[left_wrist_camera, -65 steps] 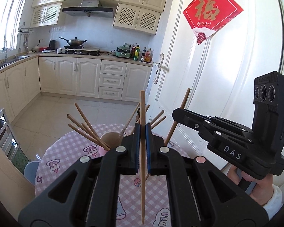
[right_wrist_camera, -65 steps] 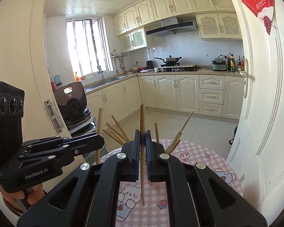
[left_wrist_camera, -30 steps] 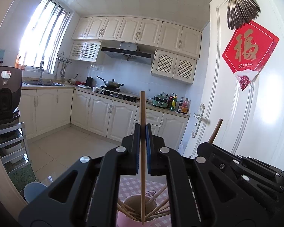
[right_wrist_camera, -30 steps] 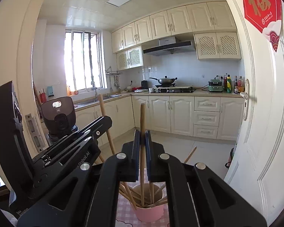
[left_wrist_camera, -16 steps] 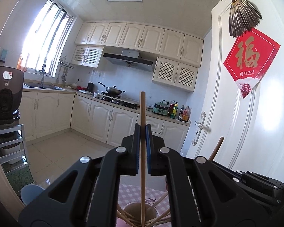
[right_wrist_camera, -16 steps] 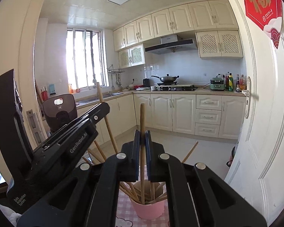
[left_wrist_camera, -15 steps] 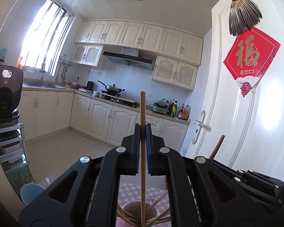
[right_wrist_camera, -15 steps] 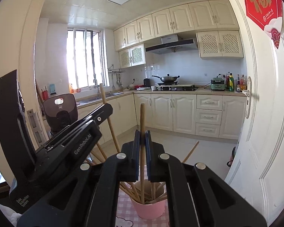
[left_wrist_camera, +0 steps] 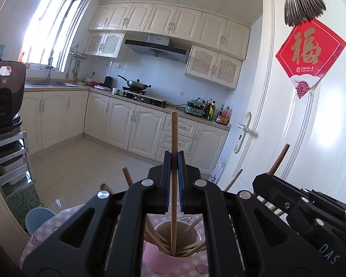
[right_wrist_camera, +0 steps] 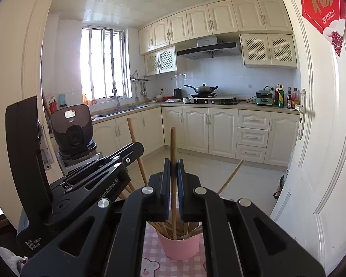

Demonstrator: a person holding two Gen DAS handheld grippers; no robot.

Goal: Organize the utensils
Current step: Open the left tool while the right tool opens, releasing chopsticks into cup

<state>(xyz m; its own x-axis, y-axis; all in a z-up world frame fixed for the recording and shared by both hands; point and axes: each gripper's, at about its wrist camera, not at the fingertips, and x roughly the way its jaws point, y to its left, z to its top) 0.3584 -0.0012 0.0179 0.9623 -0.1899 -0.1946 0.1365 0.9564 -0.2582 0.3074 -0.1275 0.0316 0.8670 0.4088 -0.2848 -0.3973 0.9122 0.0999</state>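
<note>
A pink cup (left_wrist_camera: 170,262) holding several wooden chopsticks stands on a pink checked tablecloth (left_wrist_camera: 46,228). My left gripper (left_wrist_camera: 174,161) is shut on an upright chopstick (left_wrist_camera: 174,133) whose lower end reaches down inside the cup. My right gripper (right_wrist_camera: 173,166) is shut on another upright chopstick (right_wrist_camera: 173,143) whose lower end is also inside the cup (right_wrist_camera: 180,247). The right gripper's body shows at the right of the left wrist view (left_wrist_camera: 311,212). The left gripper's body shows at the left of the right wrist view (right_wrist_camera: 80,184). Both grippers hang just above the cup.
A white door (left_wrist_camera: 299,127) with a metal handle stands close on the right. A dark appliance on a metal rack (left_wrist_camera: 4,97) stands to the left. A blue stool (left_wrist_camera: 38,218) sits beside the table. Kitchen cabinets (left_wrist_camera: 126,124) line the far wall.
Both grippers have come down toward the cup, and the held chopsticks' lower ends now sit deeper inside it. Both stay shut.
</note>
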